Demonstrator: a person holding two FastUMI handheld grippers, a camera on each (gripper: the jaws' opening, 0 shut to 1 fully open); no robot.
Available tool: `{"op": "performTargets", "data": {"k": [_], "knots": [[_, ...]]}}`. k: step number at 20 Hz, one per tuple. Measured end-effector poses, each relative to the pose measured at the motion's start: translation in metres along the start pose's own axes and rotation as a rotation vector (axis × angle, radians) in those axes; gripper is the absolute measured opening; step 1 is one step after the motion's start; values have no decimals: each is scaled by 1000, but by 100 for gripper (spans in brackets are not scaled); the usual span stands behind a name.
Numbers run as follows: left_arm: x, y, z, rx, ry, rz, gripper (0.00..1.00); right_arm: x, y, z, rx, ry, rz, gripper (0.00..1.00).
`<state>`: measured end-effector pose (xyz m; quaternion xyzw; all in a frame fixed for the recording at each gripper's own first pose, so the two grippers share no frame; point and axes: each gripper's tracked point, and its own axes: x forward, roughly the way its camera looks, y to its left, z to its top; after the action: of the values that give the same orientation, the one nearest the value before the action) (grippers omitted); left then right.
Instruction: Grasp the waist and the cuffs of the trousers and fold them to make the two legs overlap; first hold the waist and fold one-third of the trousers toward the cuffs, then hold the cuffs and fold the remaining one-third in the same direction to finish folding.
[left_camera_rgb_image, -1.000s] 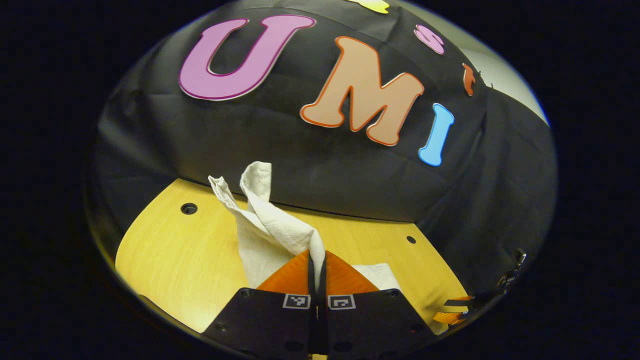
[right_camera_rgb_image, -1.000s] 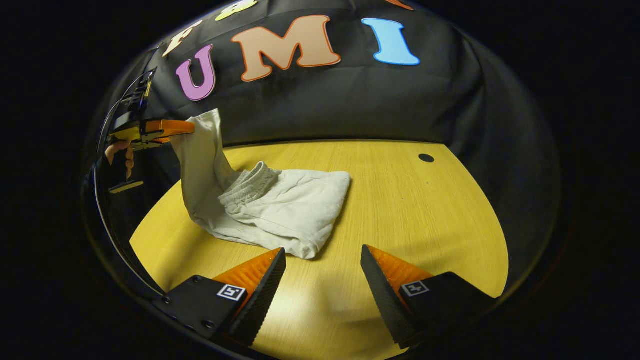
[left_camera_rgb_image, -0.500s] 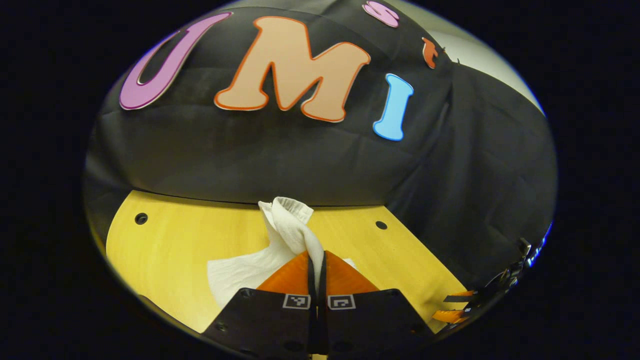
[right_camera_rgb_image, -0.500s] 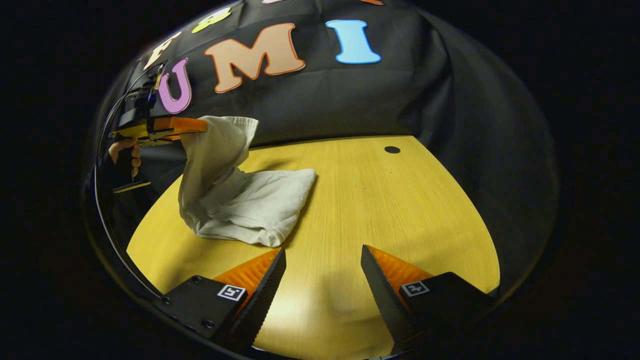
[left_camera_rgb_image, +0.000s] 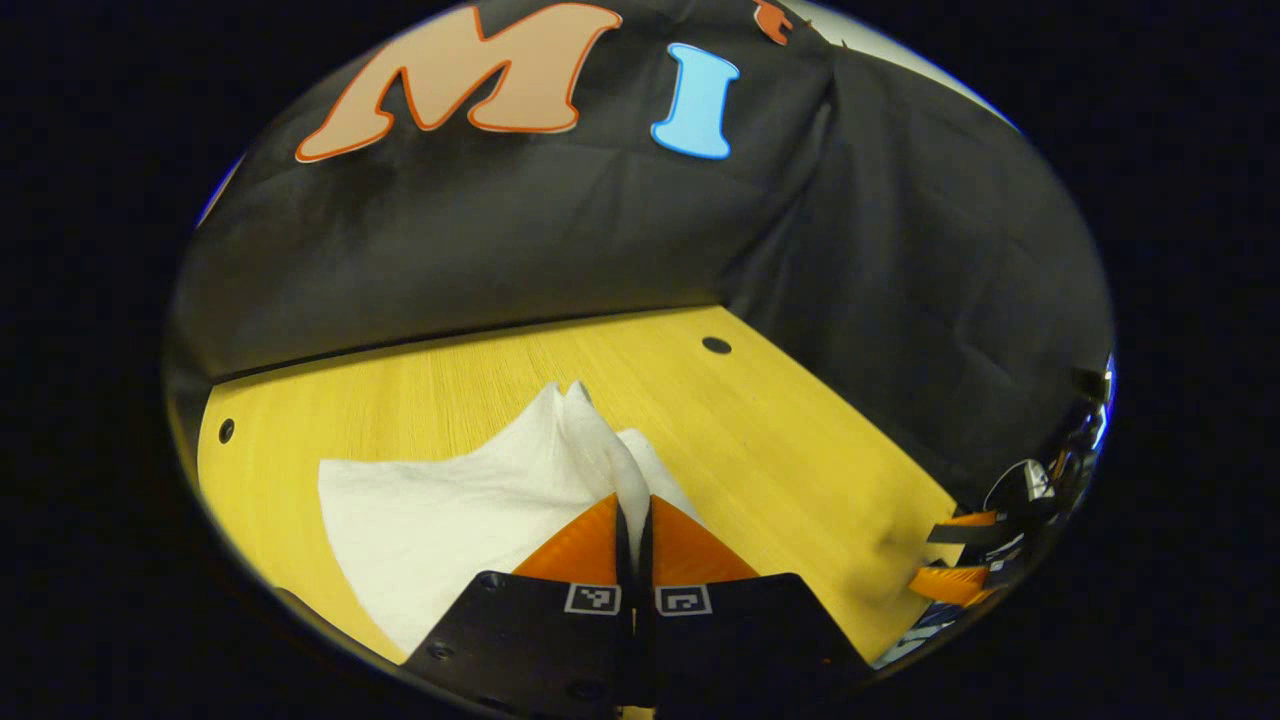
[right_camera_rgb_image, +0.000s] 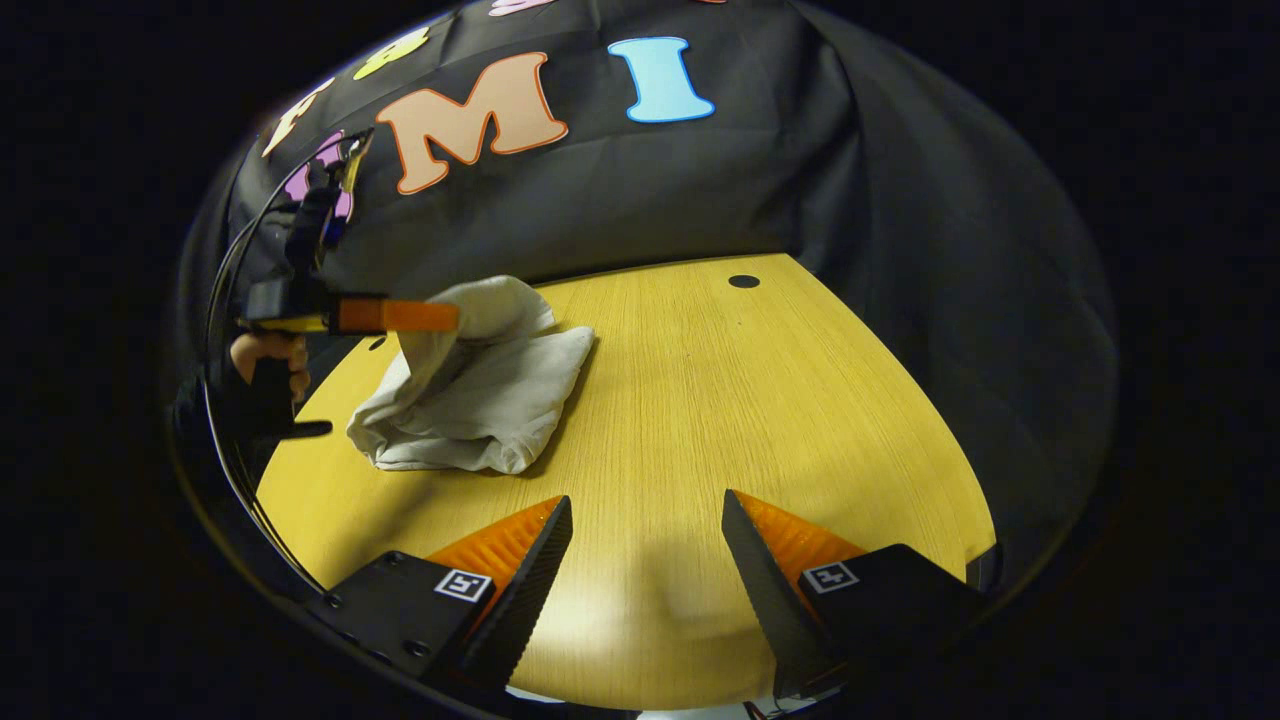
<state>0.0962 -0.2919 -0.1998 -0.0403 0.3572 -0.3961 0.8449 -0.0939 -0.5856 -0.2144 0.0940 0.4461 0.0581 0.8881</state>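
Presently, the left gripper (left_camera_rgb_image: 634, 515) is seen with its fingers pressed together on a raised fold of the white trousers (left_camera_rgb_image: 450, 520), which are bunched on the yellow table (left_camera_rgb_image: 800, 450) toward its left part. In the right gripper view, the trousers (right_camera_rgb_image: 480, 400) are draped from that gripper (right_camera_rgb_image: 440, 316), a hand (right_camera_rgb_image: 268, 352) being noted on its handle. The right gripper (right_camera_rgb_image: 645, 520) is held above bare table, its fingers spread wide apart, nothing between them.

A yellow wooden table (right_camera_rgb_image: 800, 420) carries folded white trousers (right_camera_rgb_image: 480, 410).
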Motion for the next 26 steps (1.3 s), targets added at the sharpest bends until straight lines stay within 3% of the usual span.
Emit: {"op": "performTargets", "data": {"k": [1, 2, 5, 8, 12, 16, 17, 18, 26], "knots": [[2, -2, -11, 8, 19, 12, 0, -1, -1, -2, 0, -2, -1, 92], [4, -4, -21, 12, 32, 13, 0, -1, 0, -1, 0, -2, -1, 97], [11, -10, -49, 27, 54, 20, 0, -3, 2, 2, -3, -12, 9, 97], [10, -20, -52, 41, 22, 10, 13, -4, 7, 13, -12, -36, 36, 97], [-19, -22, -41, 42, -54, 81, 99, -8, 18, 37, -41, -103, 70, 96], [-78, -5, -15, 30, -169, 191, 96, -17, 46, 76, -87, -223, 118, 97], [-97, 2, -8, 26, -202, 217, 96, -20, 56, 86, -99, -248, 131, 92], [-116, 10, 1, 23, -238, 241, 96, -24, 69, 98, -108, -280, 146, 97], [-273, 100, 33, 21, -463, 493, 95, -74, 165, 189, -73, -552, 190, 97]]}}
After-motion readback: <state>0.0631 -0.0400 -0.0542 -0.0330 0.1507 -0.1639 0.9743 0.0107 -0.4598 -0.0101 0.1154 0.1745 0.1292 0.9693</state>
